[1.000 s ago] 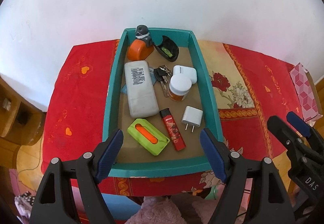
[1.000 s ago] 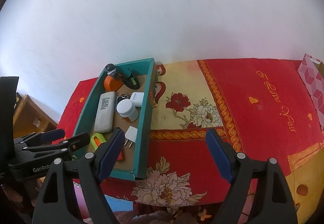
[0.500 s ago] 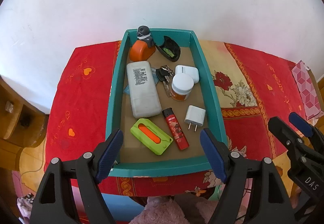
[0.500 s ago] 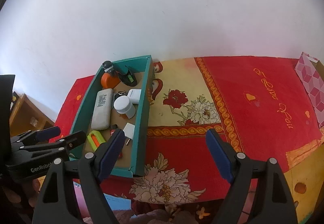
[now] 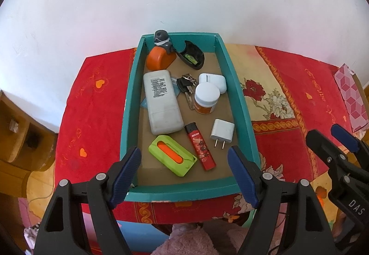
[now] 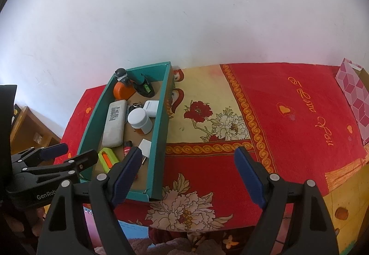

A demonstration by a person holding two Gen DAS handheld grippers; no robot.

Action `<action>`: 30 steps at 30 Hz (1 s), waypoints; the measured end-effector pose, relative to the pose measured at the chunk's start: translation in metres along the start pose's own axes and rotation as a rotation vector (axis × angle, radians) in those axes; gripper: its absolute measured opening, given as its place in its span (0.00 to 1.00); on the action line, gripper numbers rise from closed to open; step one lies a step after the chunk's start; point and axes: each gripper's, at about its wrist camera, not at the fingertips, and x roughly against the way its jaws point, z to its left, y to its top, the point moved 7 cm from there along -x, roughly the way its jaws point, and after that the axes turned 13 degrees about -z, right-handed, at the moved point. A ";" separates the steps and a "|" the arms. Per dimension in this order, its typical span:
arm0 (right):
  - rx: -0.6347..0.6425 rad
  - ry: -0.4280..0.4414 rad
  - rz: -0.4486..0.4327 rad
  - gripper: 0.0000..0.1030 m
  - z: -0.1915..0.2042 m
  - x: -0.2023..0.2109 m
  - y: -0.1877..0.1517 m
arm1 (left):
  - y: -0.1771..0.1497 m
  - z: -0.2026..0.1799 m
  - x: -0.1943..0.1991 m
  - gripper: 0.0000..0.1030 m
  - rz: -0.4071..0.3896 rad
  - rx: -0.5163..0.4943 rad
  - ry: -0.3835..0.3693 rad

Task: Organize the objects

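A teal box (image 5: 239, 102) stands on the red flowered cloth, against the wall. Inside lie a white case (image 5: 162, 102), a green and orange holder (image 5: 171, 158), a red lighter (image 5: 200, 146), a white charger plug (image 5: 221, 131), a white-lidded jar (image 5: 206, 98), keys (image 5: 187, 86), a white pod (image 5: 212, 79), an orange tape measure (image 5: 159, 59) and a black item (image 5: 192, 56). My left gripper (image 5: 184, 176) is open and empty above the box's near end. My right gripper (image 6: 188, 174) is open and empty over the cloth right of the box (image 6: 161, 139).
A pink patterned bag (image 6: 355, 98) stands at the cloth's right edge. A wooden shelf (image 5: 20, 130) is at the left, below the table. A white wall runs behind the table. The cloth (image 6: 265, 116) right of the box is bare.
Both grippers have pulled back and risen slightly, so the box looks a little smaller and farther. Nothing in the box has moved.
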 end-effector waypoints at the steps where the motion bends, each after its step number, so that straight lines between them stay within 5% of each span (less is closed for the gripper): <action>1: 0.000 0.000 0.001 0.81 0.000 0.000 0.000 | 0.000 0.000 0.000 0.77 -0.001 -0.001 0.001; 30: 0.002 0.000 0.000 0.81 0.000 -0.001 0.001 | 0.000 0.004 -0.001 0.76 0.011 0.021 0.018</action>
